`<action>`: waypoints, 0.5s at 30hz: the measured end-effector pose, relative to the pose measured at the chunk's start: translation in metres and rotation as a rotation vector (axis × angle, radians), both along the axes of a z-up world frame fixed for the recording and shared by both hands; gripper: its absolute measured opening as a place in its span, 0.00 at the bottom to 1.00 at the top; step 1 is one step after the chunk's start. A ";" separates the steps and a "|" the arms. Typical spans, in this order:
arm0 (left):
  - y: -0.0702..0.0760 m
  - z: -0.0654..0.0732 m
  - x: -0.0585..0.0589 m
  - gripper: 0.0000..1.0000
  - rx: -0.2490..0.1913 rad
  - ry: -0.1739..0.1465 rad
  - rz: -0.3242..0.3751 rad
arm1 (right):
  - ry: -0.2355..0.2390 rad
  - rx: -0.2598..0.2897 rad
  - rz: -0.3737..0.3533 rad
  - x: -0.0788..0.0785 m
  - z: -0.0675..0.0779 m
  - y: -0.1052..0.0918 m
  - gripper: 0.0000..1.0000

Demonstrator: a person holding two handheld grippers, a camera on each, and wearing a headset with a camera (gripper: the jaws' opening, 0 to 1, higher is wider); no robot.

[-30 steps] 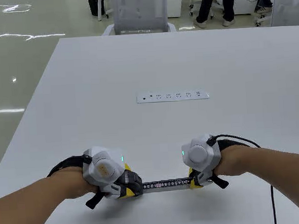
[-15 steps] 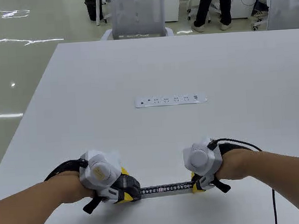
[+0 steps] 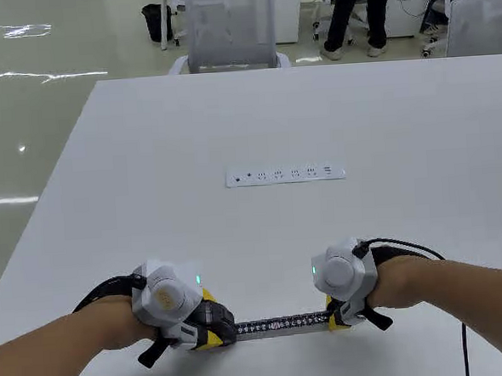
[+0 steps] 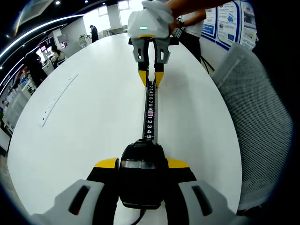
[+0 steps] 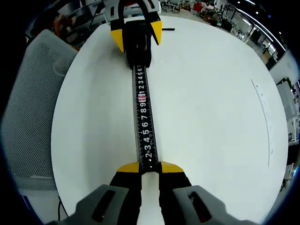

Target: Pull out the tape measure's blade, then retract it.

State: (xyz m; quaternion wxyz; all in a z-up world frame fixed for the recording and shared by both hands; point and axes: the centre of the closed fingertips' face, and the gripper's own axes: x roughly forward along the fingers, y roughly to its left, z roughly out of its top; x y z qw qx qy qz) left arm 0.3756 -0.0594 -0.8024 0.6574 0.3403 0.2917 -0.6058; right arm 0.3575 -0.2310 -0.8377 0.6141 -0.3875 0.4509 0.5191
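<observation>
My left gripper point(image 4: 143, 163) was clamped on the case point(image 4: 142, 183) at the near left of the table point(image 3: 247, 120), and my right gripper point(image 5: 149, 168) was pinched on the end of the blade point(image 5: 142, 103). The blade ran straight left-right between them, so I figured retracting meant easing right toward left.

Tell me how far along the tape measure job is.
Done: the blade is partly out, stretched between both tongs. In hand: the left tongs clamp the case, and the right tongs pinch the blade's end. Left: any further pulling, then letting the blade retract into the case.
</observation>
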 end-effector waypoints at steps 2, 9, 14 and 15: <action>0.000 0.000 0.000 0.32 0.002 0.000 -0.001 | -0.001 -0.001 -0.003 0.000 0.000 -0.002 0.12; 0.000 0.000 0.000 0.32 0.004 0.004 0.001 | -0.001 -0.008 -0.012 -0.001 -0.001 -0.011 0.12; 0.000 0.000 0.000 0.32 0.008 0.002 0.001 | 0.001 -0.015 -0.015 -0.001 -0.001 -0.017 0.12; 0.000 0.000 0.000 0.32 0.008 0.002 0.001 | 0.001 -0.015 -0.015 -0.002 0.000 -0.017 0.12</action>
